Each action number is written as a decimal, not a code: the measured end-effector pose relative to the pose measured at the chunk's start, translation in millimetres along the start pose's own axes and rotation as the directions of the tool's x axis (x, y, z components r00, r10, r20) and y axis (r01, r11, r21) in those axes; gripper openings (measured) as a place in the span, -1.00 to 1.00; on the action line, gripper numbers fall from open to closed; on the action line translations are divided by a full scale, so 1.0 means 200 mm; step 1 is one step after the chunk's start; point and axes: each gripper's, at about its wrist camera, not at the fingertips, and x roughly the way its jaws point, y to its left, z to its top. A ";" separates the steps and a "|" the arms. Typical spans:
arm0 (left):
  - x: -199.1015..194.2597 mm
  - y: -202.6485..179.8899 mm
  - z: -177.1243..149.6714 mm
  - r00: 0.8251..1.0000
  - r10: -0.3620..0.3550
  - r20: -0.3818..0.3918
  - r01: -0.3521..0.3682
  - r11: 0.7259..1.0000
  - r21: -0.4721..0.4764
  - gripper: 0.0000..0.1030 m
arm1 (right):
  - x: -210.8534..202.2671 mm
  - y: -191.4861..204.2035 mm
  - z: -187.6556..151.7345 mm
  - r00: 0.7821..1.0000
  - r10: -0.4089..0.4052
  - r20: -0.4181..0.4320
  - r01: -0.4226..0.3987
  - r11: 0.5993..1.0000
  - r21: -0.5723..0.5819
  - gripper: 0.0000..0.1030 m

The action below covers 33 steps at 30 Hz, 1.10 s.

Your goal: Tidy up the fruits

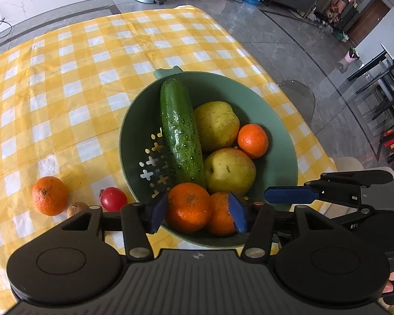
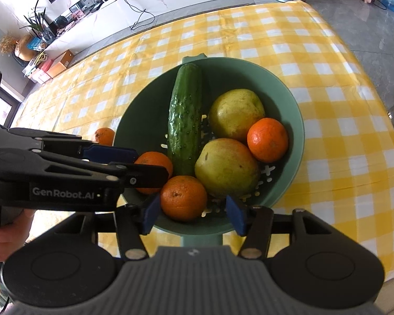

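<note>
looking down the left wrist view, our left gripper (image 1: pixel 198 210) hangs spread wide over the near rim of the green colander (image 1: pixel 281 141), an orange (image 1: pixel 188 206) sitting between its blue pads without touching them. a second orange (image 1: pixel 220 214) lies just beside it, two pears (image 1: pixel 216 124) (image 1: pixel 229 171) and a third orange (image 1: pixel 252 140) further in, and a cucumber (image 1: pixel 181 131) runs lengthwise through the middle. left of the colander, on the yellow checked counter (image 1: pixel 65 78), lie another orange (image 1: pixel 50 195), a small red fruit (image 1: pixel 113 198) and a brown nut (image 1: pixel 77 209). our right gripper (image 1: pixel 291 195) reaches in from the right; we cannot tell its spread here.

from the right wrist view, our right gripper (image 2: pixel 194 214) is also spread, poised above the near rim with an orange (image 2: pixel 183 198) between its pads, untouched. the cucumber (image 2: pixel 185 120) and pears (image 2: pixel 227 166) (image 2: pixel 236 110) rest in the colander (image 2: pixel 294 120).
</note>
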 end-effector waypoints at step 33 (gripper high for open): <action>-0.68 0.16 -0.50 0.898 0.303 0.319 -0.295 0.953 -0.074 0.23 | -0.09 0.62 -0.41 0.935 0.062 0.350 -0.037 0.996 -0.077 0.18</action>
